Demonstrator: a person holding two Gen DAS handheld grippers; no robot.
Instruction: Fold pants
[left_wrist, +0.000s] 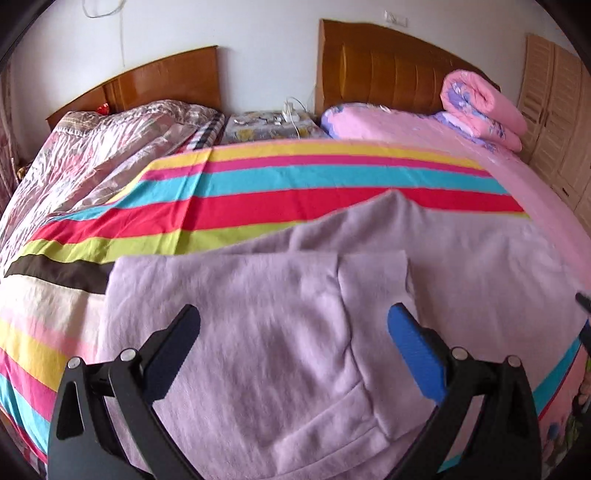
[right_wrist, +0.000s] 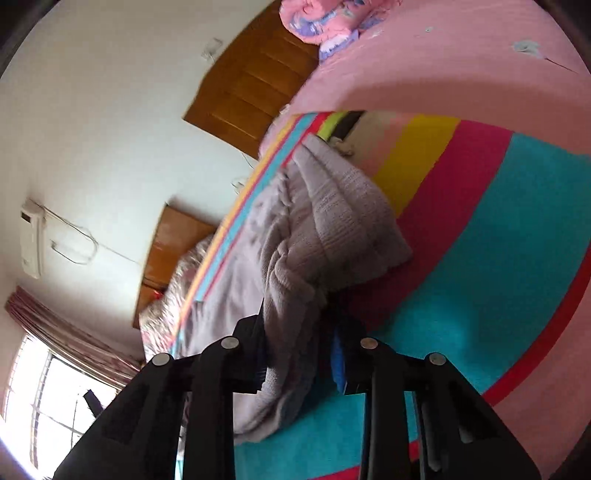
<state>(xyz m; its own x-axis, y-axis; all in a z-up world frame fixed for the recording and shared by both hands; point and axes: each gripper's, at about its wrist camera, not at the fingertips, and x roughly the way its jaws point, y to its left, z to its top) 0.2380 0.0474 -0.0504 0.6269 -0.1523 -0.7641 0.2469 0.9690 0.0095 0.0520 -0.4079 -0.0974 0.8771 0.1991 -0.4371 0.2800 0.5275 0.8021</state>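
Lilac fleece pants (left_wrist: 280, 332) lie spread on a bright striped sheet (left_wrist: 258, 184) on the bed. My left gripper (left_wrist: 293, 325) is open just above the pants, its jaws wide apart and empty, near a side pocket. In the right wrist view the camera is tilted; my right gripper (right_wrist: 299, 325) is shut on a bunched fold of the pants (right_wrist: 295, 258), next to the ribbed cuff (right_wrist: 351, 221), and lifts it off the sheet (right_wrist: 498, 277).
A rolled pink quilt (left_wrist: 484, 107) lies by the wooden headboard (left_wrist: 380, 66) at the back right. A crumpled floral duvet (left_wrist: 110, 147) covers the left bed. A nightstand with a power strip (left_wrist: 288, 110) stands between the beds. A wardrobe (left_wrist: 554, 118) stands at the right.
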